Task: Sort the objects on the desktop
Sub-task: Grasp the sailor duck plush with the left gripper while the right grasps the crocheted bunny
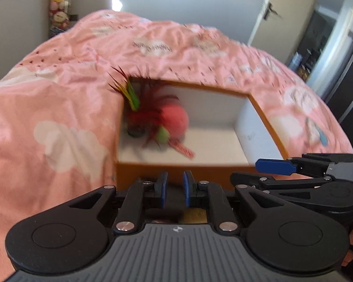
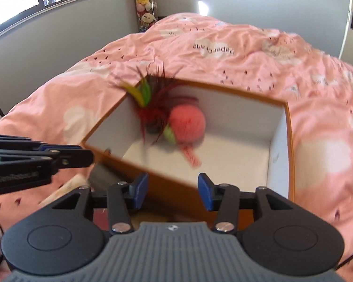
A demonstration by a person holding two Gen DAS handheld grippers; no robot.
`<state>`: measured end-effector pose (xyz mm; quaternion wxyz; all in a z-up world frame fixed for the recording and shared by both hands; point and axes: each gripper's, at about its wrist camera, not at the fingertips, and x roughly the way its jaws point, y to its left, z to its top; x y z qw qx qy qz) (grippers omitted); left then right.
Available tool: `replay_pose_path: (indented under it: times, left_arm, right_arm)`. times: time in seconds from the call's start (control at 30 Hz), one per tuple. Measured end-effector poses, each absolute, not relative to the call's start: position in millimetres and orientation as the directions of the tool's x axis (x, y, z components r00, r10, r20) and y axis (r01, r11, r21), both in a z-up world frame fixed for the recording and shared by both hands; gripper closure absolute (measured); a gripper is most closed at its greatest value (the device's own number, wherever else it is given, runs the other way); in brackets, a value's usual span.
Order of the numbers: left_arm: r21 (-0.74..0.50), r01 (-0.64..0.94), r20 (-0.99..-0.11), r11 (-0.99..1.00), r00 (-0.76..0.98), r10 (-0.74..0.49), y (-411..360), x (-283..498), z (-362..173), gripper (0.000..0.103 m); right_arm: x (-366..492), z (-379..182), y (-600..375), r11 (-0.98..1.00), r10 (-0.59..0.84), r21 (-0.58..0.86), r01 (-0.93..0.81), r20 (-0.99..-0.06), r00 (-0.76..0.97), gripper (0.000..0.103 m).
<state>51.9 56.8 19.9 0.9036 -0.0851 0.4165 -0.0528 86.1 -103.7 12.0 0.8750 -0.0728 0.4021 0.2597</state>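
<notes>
An orange box [image 1: 200, 174] with a white inside lies on a pink bed cover; it also shows in the right wrist view [image 2: 290, 141]. Inside it, at the far left corner, lie a pink fuzzy ball [image 1: 175, 119] [image 2: 188, 124] and a red and green feather toy [image 1: 143, 108] [image 2: 153, 103]. My left gripper [image 1: 175, 188] hovers at the box's near wall, its jaws a small gap apart and empty. My right gripper [image 2: 173, 191] is open and empty, just above the box's near edge. Each gripper shows from the side in the other's view [image 1: 275, 166] [image 2: 66, 157].
The pink bed cover [image 1: 58, 94] [image 2: 247, 58] surrounds the box. A column of plush toys [image 2: 146, 2] stands against the far wall. A door [image 1: 282, 7] is at the right. Some flat objects [image 2: 70, 185] lie under the cover's edge by the box.
</notes>
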Motion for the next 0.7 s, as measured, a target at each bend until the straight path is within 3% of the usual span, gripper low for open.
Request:
replay_pose_path:
  times: [0.13, 0.5, 0.7]
  left_arm:
    - [-0.149, 0.094, -0.793, 0.984, 0.584, -0.175, 31.3, 38.8, 3.6, 0.088]
    - [-0.179, 0.204, -0.867, 0.962, 0.430, -0.252, -6.9, 9.7, -12.6, 0.088]
    - [-0.180, 0.230, -0.906, 0.956, 0.340, -0.252, -22.6, -4.5, -27.0, 0.089]
  right_arm:
    - [61.1, 2.3, -118.7, 0.863, 0.387, 0.104, -0.495, -0.767, 0.513, 0.054]
    - [9.2, -22.2, -159.9, 0.869, 0.383, 0.165, -0.466, -0.820, 0.424, 0.048]
    - [2.4, -42.6, -179.0, 0.869, 0.415, 0.266, -0.417, -0.851, 0.321, 0.047]
